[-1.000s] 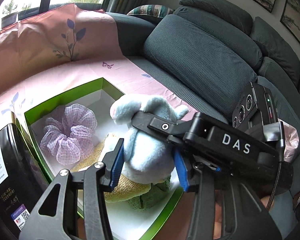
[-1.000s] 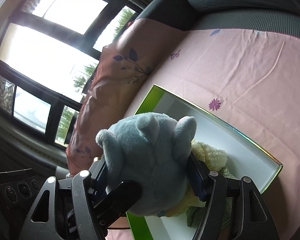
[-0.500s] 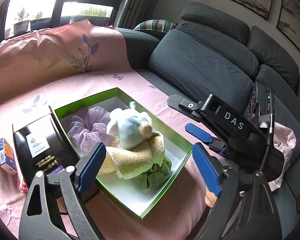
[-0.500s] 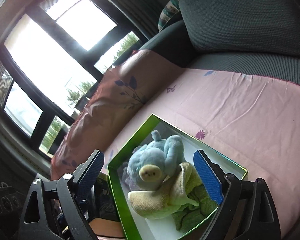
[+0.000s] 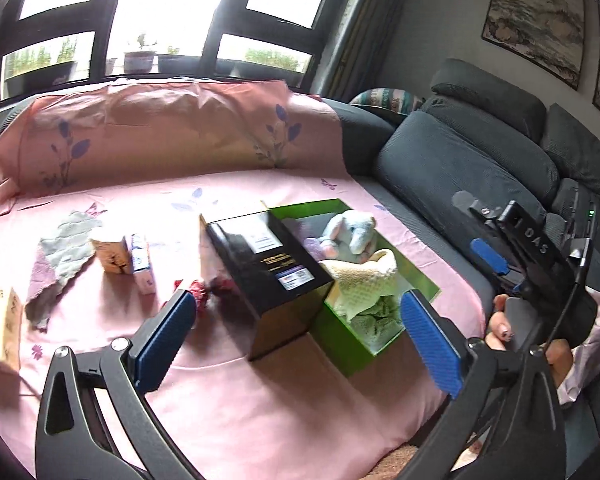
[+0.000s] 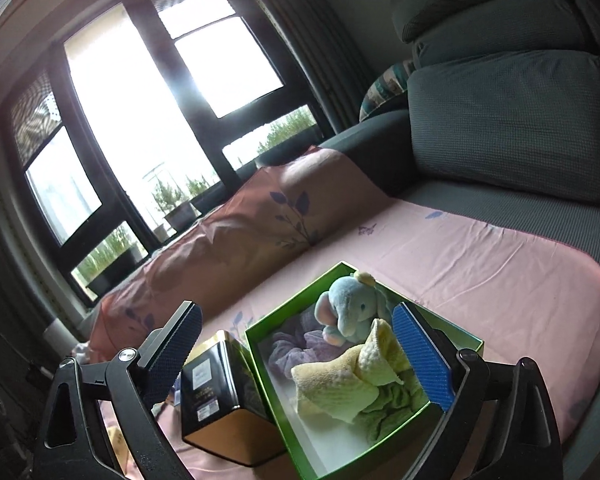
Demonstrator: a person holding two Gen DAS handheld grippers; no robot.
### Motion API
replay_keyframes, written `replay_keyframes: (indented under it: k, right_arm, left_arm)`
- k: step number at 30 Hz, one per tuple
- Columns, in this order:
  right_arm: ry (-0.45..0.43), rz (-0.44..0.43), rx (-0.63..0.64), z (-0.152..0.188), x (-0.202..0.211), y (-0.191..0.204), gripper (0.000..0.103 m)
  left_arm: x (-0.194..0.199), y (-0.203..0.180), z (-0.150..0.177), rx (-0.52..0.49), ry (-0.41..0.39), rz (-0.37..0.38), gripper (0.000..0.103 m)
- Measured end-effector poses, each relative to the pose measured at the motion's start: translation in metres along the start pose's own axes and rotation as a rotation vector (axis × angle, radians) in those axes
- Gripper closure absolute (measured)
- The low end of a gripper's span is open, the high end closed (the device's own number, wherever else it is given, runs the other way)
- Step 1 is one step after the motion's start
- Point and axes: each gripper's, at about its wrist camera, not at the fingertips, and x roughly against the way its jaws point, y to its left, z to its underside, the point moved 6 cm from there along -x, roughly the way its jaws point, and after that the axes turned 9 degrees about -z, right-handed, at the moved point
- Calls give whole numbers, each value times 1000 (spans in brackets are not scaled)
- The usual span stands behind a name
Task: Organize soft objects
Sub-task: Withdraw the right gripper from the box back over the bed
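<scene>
The left wrist view takes in the wider pink sheet (image 5: pixel 260 392): small cartons (image 5: pixel 138 258), a grey-and-pink cloth (image 5: pixel 58 256) and a red wrapped item (image 5: pixel 198 290), all left of the black tin (image 5: pixel 268 276). The right wrist view shows only the tin and the green box (image 6: pixel 268 376) touching it. The left tool (image 5: pixel 300 336) and the right tool (image 6: pixel 300 356) have both just been opening; each has its blue pads wide apart, with nothing between them. The blue plush elephant (image 6: pixel 350 310) lies in the box on a purple scrunchie (image 6: pixel 296 344), beside a yellow towel (image 6: pixel 348 376) and a green cloth (image 6: pixel 392 408). In the left view the tin hides part of the box, and the scrunchie is barely visible.
</scene>
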Motion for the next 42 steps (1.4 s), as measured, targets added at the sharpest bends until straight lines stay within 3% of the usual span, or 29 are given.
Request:
replay_keyframes:
  k: [5,8,12,16,19,22,24,26,28,30,33,40,42]
  right_arm:
    - [27,-34,44,10,0,27,6]
    - [54,-61,89,20,-6,48,0]
    - [118,-126,131,39,-19,82,0]
    - [205,-169,174,66,-36,117,0]
    - [284,-150,232,95,-52,142,0]
    - [351,-152,267,128,-69,163,1]
    - [325,-45,311,146,-77,173,14]
    - [320,-19,421,170,-88,191,24]
    - [422,-4,418,201,-110,193,30]
    - [484,103,395,226,-132,180,30]
    - [498,261,430,248,-152,165,30]
    - [530,348,445,261,-177,152,30]
    - [539,332,463,263,-185,154,38]
  left_arm:
    - [4,69,28,149,0,-129,1]
    - [-2,106,51,243,34,-202,1]
    - [-4,152,65,209,28,-349,1]
    - [-2,205,84,272,-17,-450,1]
    - [-4,233,100,340,50,-506,1]
    - [8,247,98,395,9,-532,1]
    - [16,253,95,413,-25,-565,1]
    - [22,257,94,421,-39,-569,1]
    - [27,262,94,443,-38,-558,1]
    - [29,267,96,476,-31,-540,1]
    - [35,277,97,546,-34,-505,1]
    - [36,289,100,660,-5,-430,1]
    - [36,287,100,670,-2,-408,1]
